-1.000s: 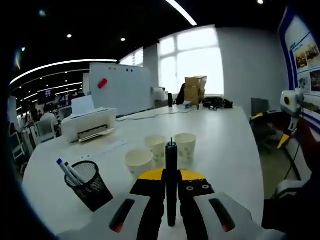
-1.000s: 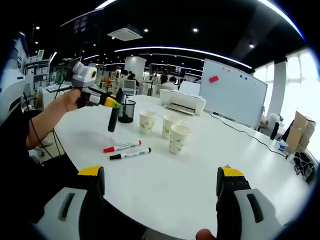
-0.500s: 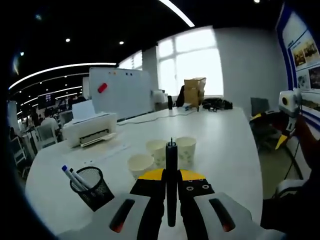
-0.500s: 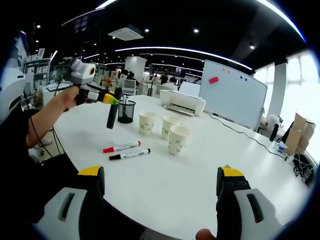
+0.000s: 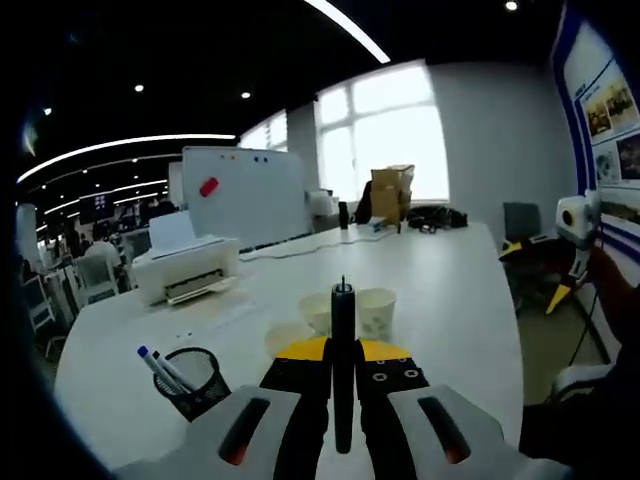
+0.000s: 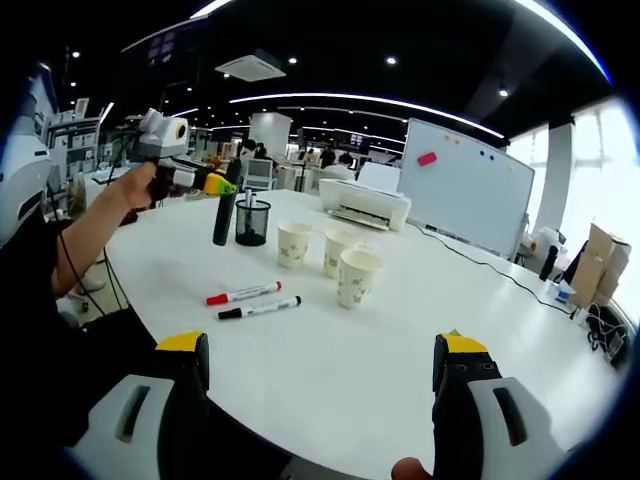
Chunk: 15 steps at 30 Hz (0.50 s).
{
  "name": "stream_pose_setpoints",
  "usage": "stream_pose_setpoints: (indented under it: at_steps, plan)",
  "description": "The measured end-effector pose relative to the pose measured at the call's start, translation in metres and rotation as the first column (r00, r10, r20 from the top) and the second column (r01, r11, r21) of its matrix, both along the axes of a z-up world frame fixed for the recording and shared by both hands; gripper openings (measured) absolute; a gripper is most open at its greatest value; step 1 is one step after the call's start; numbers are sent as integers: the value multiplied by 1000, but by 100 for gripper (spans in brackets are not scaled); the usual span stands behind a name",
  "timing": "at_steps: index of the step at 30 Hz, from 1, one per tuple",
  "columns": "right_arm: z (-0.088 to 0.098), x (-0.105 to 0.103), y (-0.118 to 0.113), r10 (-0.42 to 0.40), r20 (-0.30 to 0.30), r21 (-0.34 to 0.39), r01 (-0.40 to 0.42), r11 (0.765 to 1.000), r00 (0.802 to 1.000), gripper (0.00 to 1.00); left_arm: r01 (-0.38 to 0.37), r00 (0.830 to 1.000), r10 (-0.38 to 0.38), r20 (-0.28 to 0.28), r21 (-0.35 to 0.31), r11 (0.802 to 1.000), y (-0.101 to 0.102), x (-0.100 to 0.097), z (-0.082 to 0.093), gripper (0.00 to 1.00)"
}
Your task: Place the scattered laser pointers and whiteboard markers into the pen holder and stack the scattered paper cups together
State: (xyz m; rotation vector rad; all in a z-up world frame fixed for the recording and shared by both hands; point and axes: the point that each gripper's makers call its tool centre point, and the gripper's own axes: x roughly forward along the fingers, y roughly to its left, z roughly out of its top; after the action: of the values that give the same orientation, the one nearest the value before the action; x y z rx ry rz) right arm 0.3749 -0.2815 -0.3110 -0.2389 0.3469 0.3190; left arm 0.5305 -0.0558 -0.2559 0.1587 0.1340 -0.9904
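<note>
The left claw (image 5: 343, 400) is clamping a black laser pointer (image 5: 343, 360) between its closed jaws. In the right gripper view that pointer (image 6: 223, 213) is hanging almost upright above the table (image 6: 420, 330), just beside the black mesh pen holder (image 6: 251, 222) and on the side toward the table's near edge, not yet inside it.

The holder (image 5: 195, 382) is already carrying two blue-capped whiteboard markers (image 5: 160, 367), so part of the sorting looks done. Still lying loose on the table, toward its near edge, are a red-capped marker (image 6: 243, 293) and a black-capped marker (image 6: 260, 307), side by side and close together. Three paper cups (image 6: 328, 256) are standing apart from one another beyond the markers, none nested yet.

The right claw (image 6: 318, 385) is hanging wide open with nothing in it, low over the near edge of the table.

By my judgement, the held pointer, two markers and all the cup stacking are remaining.
</note>
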Motion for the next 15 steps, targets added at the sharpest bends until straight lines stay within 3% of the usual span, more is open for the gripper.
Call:
stream_pose_setpoints:
  at_steps: [15]
  plan:
    - [-1, -1, -2, -4, -1, 3, 4, 1000, 1000, 88, -19, 999, 19, 43, -10, 1000, 9, 7, 21, 13]
